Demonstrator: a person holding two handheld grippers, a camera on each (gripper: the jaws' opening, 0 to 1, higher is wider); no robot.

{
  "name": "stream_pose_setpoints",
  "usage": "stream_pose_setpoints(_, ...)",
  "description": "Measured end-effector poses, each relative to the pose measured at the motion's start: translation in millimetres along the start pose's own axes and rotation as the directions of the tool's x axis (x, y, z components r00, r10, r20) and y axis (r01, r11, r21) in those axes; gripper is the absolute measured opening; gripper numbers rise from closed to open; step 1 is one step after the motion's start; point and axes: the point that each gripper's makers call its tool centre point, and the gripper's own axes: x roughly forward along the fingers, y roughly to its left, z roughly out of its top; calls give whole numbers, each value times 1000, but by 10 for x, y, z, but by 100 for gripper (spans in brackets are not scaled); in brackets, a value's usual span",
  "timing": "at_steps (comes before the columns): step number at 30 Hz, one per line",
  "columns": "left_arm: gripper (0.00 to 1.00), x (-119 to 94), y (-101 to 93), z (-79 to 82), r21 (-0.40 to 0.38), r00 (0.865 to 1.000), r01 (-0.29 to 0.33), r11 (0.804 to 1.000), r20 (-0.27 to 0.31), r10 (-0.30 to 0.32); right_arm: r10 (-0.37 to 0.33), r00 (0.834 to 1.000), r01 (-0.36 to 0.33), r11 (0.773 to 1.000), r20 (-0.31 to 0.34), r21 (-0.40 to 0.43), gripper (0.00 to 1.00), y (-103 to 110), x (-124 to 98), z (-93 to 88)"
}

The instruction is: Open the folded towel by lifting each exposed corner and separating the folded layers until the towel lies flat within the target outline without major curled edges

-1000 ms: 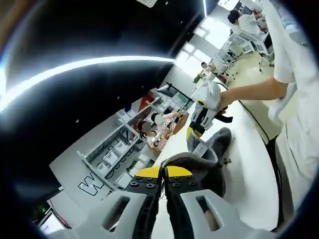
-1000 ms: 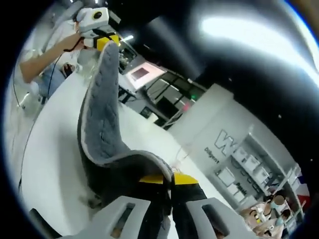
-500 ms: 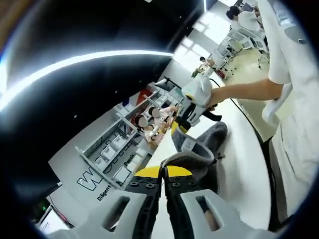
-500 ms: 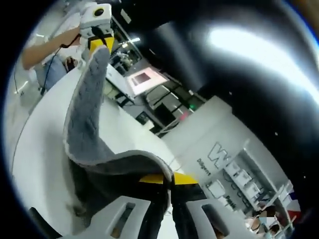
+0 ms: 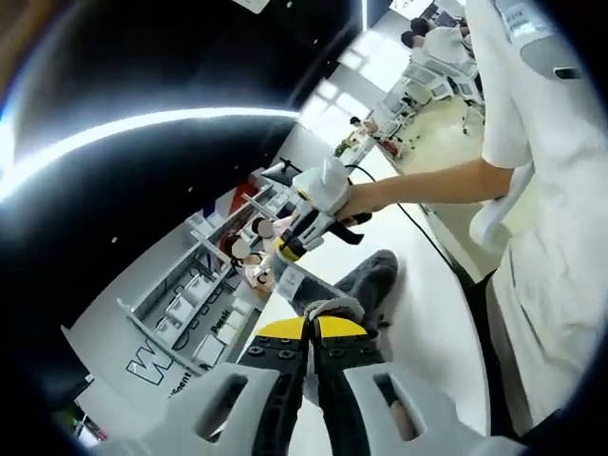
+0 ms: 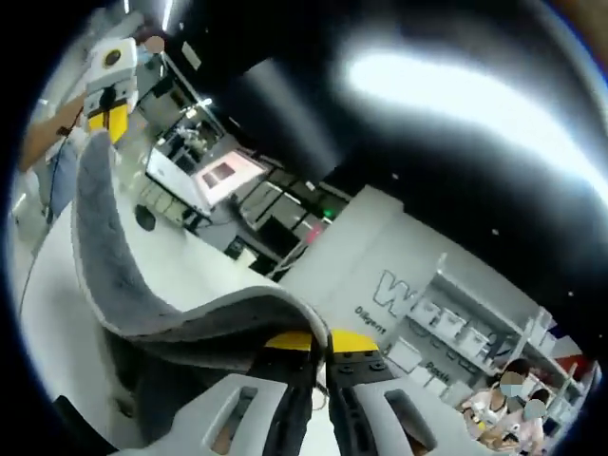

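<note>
Towel first: the grey cloth hangs in the air between my two tongs, lifted off the white table so that its folded layers can fall apart under their own weight. My right tongs are pinched tight on one corner, jaws together with the cloth caught between the yellow tips; from there the edge sweeps away in a long curve up to the other corner. My left tongs are likewise closed hard on the towel, a bunched fold sitting right at the tips. In the left gripper view I can see my right tongs out ahead, held by my own hand, gripping the far corner where a small white label shows. In the right gripper view my left tongs sit high at the far end of the cloth

I hold the two corners well apart and high to stretch the edge taut. The lower part still sags towards the table, so I judge the opening only partly done; the target outline I cannot make out
</note>
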Motion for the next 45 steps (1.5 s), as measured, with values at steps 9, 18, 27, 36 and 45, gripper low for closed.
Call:
stream_pose_setpoints(9,2,148,-227,105,11,998,64,998,25,-64,-18,999,14,995,45,94,0,-121,-46,-65)
stream_pose_setpoints(18,2,499,-691,150,16,980,194,981,39,-194,-135,987,143,986,-87,84,0,-451,-186,-598)
stream_pose_setpoints(27,2,667,-929,162,18,967,253,967,38,-253,-129,988,137,985,-90,100,0,-484,-254,-771)
stream_pose_setpoints(36,2,871,-1259,190,53,941,334,941,39,-336,-118,980,134,986,-159,97,0,-519,-423,-1021)
stream_pose_setpoints(45,2,1078,-1674,184,99,904,422,901,26,-427,-107,953,136,987,-284,85,25,-473,-594,-1392)
